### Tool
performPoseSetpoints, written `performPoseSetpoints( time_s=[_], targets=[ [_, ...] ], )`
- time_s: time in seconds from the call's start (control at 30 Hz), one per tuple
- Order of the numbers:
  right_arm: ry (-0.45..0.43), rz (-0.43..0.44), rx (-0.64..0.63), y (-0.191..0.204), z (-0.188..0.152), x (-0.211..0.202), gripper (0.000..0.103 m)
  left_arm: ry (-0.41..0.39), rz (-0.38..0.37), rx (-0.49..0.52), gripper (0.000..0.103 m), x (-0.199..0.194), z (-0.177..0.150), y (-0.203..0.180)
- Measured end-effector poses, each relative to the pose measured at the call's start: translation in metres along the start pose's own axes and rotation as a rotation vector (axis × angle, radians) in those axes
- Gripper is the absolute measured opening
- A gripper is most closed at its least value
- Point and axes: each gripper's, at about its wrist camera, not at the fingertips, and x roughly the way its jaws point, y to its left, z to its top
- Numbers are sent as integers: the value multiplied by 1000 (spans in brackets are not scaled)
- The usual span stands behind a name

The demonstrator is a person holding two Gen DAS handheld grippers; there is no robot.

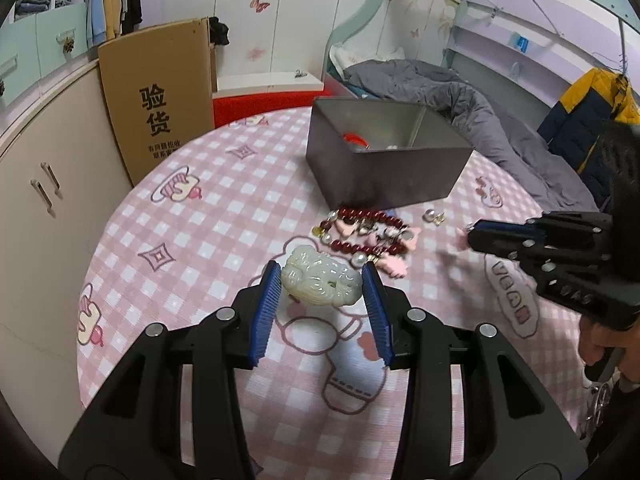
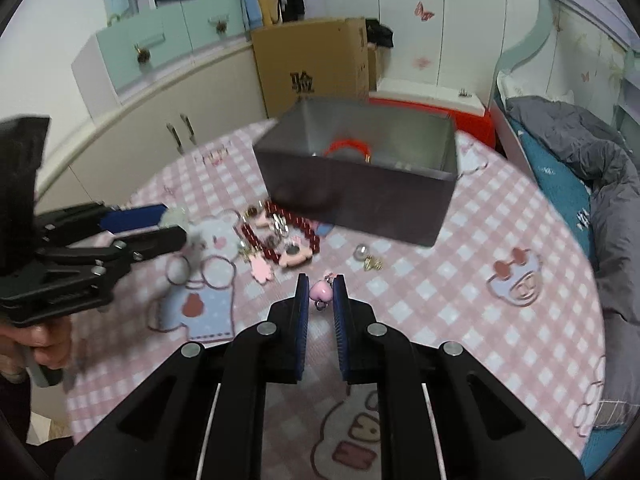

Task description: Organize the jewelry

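1. Left wrist view: the left gripper point(image 1: 322, 280) brackets a pale carved jade pendant point(image 1: 320, 282), which lies on the pink checked tablecloth point(image 1: 224, 208) between the blue pads. The jaws stand wide, one pad at each side of the stone; whether either pad already touches it I cannot tell
2. The pendant looks dense, hard and polished, so likely heavy for its size, slippery and apt to chip if dropped. A grip across its broad middle, pads flat on the two long flanks, seems safest
3. Right wrist view: the right gripper point(image 2: 321, 294) has its jaws nearly closed around a small pink heart charm point(image 2: 321, 291); it appears pinched, though contact is not certain. The charm looks light and smooth, with thin metal loops better left free; its rounded body is the place to hold
4. A red bead bracelet point(image 1: 366, 232) with pink charms and a pearl earring point(image 1: 432, 216) lie just in front of the grey box point(image 1: 384, 176), which already holds a red bangle point(image 2: 347, 147). The strand should be limp, so I would take it at mid-loop
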Motion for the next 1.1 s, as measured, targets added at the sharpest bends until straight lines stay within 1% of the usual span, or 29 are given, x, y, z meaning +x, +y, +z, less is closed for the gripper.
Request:
performPoseSetpoints(
  time_s=[0.17, 0.33, 0.5, 0.63, 0.73, 0.87, 0.97, 1.1],
  targets=[
    [-69, 10, 5, -4, 12, -31, 10, -38, -5, 6, 41, -12, 8, -5],
    [-139, 6, -19, -1, 33, -57, 10, -86, -5, 14, 41, -28, 21, -8],
    [-211, -3, -41, -3, 57, -77, 10, -154, -5, 29, 41, -46, 45, -12],
    [-262, -15, -50, -6, 78, -91, 11, -213, -7, 55, 41, -56, 71, -20],
    [-293, -10, -45, -11, 92, -95, 11, -237, -11, 64, 41, -55, 90, -24],
    [-301, 1, -28, -20, 108, -89, 11, -248, -34, 57, 41, -50, 110, -25],
    [-289, 17, -10, -29, 117, -79, 11, -237, -47, 64, 41, -38, 123, -30],
    [-253, 21, 21, -40, 125, -56, 11, -200, -64, 68, 41, -18, 132, -34]
  ],
)
